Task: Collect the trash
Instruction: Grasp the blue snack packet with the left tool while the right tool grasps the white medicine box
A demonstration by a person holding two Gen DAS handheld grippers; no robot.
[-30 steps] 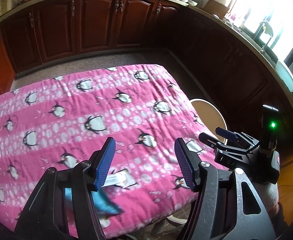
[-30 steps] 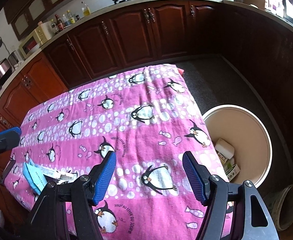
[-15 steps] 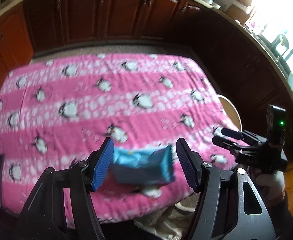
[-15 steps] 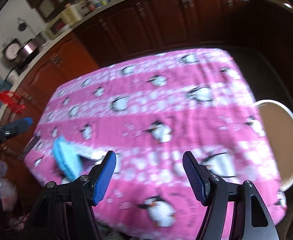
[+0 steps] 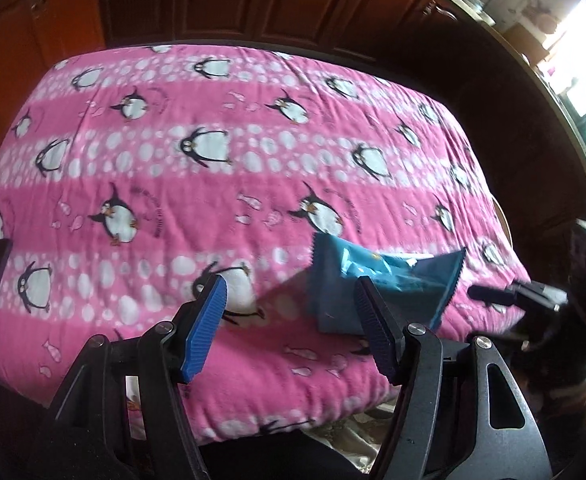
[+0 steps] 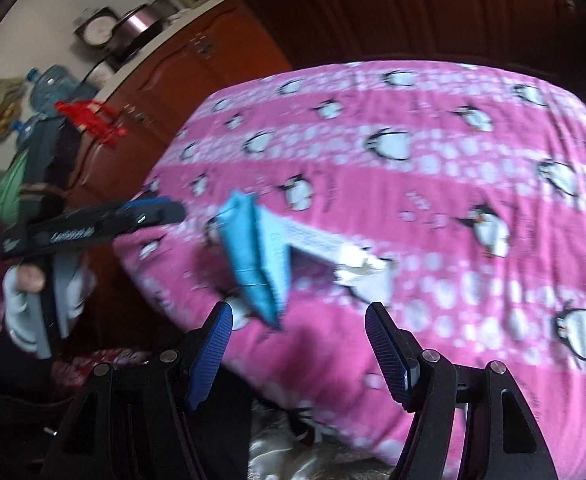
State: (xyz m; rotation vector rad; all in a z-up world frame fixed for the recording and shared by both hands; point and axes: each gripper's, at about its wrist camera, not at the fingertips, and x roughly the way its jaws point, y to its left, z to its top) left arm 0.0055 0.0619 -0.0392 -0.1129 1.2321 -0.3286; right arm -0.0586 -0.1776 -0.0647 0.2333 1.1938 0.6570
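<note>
Kitchen with dark wood cabinets; a worktop under a pink penguin blanket (image 5: 253, 184). Left wrist: my left gripper (image 5: 291, 322), fingers spread and empty, beside a blue wrapper (image 5: 405, 280). Right wrist: right gripper (image 6: 299, 346) spread; the wrapper (image 6: 253, 256) looks light, crinkly; I'd pinch its crimped edge.

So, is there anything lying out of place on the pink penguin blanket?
Yes. A crumpled blue wrapper lies near the blanket's front edge, and a torn white paper piece lies beside it. Nothing else stands out.

Crumpled blue wrapper (image 5: 389, 280) lies on pink penguin blanket (image 5: 213, 168) near its edge
</note>
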